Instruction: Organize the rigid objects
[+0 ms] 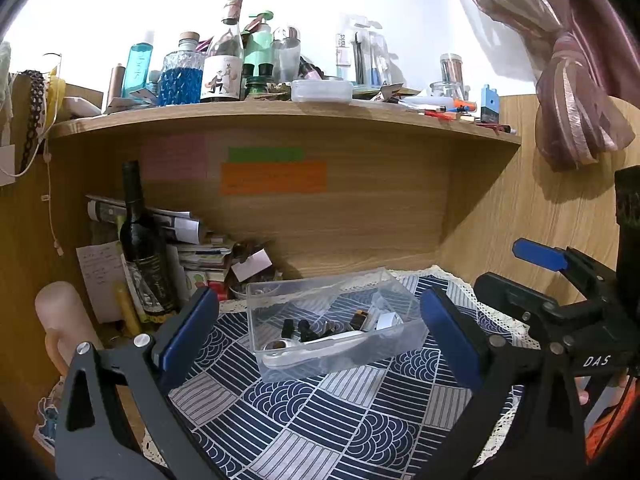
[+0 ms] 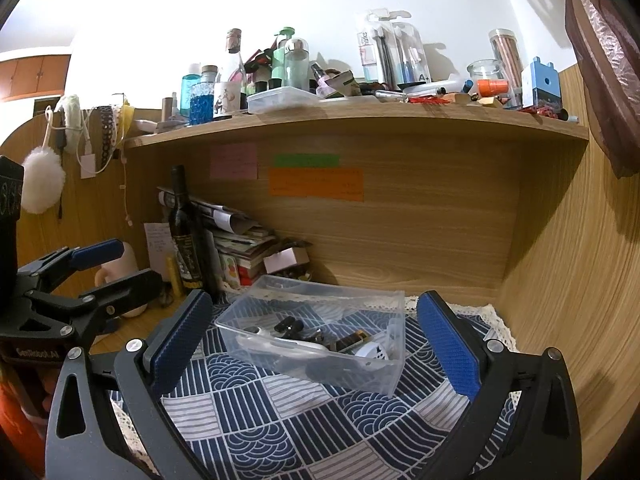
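A clear plastic box (image 1: 280, 292) stands on the blue patterned cloth (image 1: 304, 420); it also shows in the right wrist view (image 2: 384, 368). Inside lie a white handled tool (image 1: 320, 346), small black pieces (image 1: 298, 328), a dark battery-like piece (image 1: 359, 318) and a white block (image 2: 374, 350). My left gripper (image 1: 316, 344) is open and empty, held just before the box. My right gripper (image 2: 316, 344) is open and empty, also before the box. The right gripper shows at the right of the left view (image 1: 548, 280).
A dark wine bottle (image 1: 142, 240) stands at the back left beside stacked papers and books (image 1: 200, 248). A wooden shelf (image 1: 280, 114) above carries several bottles and jars. A wooden side wall (image 2: 580, 280) stands on the right. A pink curtain (image 1: 560, 60) hangs upper right.
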Action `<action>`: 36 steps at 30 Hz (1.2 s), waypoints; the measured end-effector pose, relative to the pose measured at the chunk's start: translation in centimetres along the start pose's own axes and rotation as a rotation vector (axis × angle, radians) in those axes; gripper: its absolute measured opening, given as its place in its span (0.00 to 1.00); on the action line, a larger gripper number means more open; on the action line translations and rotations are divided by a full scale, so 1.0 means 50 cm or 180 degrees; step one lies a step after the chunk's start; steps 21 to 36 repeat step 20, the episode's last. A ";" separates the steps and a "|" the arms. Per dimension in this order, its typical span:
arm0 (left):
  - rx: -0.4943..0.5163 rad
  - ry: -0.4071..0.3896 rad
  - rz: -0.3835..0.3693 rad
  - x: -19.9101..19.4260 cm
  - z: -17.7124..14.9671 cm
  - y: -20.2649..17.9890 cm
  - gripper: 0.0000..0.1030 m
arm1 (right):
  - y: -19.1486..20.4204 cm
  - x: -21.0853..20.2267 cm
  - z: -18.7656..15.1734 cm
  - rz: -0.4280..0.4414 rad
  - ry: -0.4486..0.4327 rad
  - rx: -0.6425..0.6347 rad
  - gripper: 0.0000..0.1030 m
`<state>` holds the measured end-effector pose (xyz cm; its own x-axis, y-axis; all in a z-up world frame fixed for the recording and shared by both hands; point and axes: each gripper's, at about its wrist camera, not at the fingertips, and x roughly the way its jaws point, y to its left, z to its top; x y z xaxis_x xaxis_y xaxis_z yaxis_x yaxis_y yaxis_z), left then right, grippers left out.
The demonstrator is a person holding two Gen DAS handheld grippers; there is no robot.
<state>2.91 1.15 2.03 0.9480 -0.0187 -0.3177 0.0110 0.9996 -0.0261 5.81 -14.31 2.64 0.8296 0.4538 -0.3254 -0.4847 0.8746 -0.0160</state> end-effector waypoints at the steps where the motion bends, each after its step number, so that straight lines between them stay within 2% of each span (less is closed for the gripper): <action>1: -0.0007 0.0001 -0.0005 0.000 0.000 0.000 0.99 | 0.000 0.000 0.001 0.0003 -0.0001 -0.0001 0.99; 17: 0.0015 0.0038 -0.0118 -0.002 -0.003 -0.004 0.99 | -0.003 -0.004 0.002 -0.0005 -0.0001 0.0007 0.99; 36: 0.0016 0.0036 -0.0115 -0.003 -0.003 -0.004 0.99 | -0.004 -0.006 0.002 -0.0012 -0.0007 0.0005 0.99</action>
